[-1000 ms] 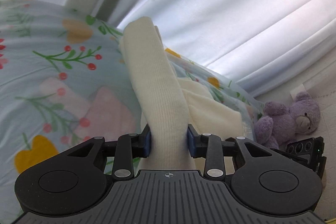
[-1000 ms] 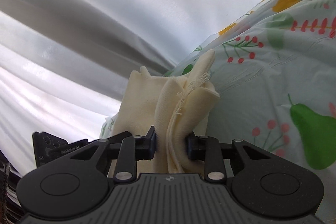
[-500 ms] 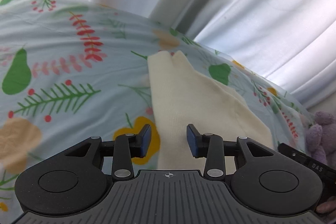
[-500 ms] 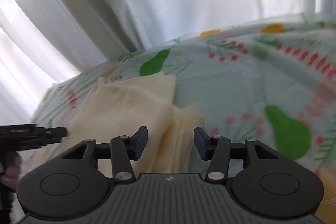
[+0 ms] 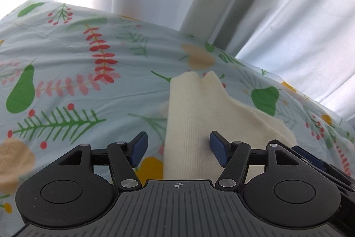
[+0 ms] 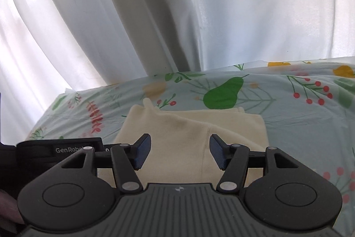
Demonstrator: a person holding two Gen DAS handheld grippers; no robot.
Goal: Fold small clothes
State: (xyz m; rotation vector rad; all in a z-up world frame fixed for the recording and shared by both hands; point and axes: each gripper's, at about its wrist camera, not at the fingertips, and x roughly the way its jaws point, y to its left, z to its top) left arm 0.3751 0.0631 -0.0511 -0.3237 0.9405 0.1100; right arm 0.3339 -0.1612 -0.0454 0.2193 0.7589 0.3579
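Cream knit garment [image 5: 195, 126] lay folded near the bedsheet's [image 5: 66, 72] curtain-side edge. Left gripper [image 5: 178, 149] and right gripper [image 6: 180, 152] were both opening, gripping nothing. Soft, light, floppy; I'd pinch a folded edge.

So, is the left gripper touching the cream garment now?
Apart. In the left wrist view the left gripper is opening, and its blue pads stand clear of the cream garment.

Left hand-held gripper [image 5: 178, 149] and right hand-held gripper [image 6: 180, 151]: jaws opening, apparently gripping nothing.
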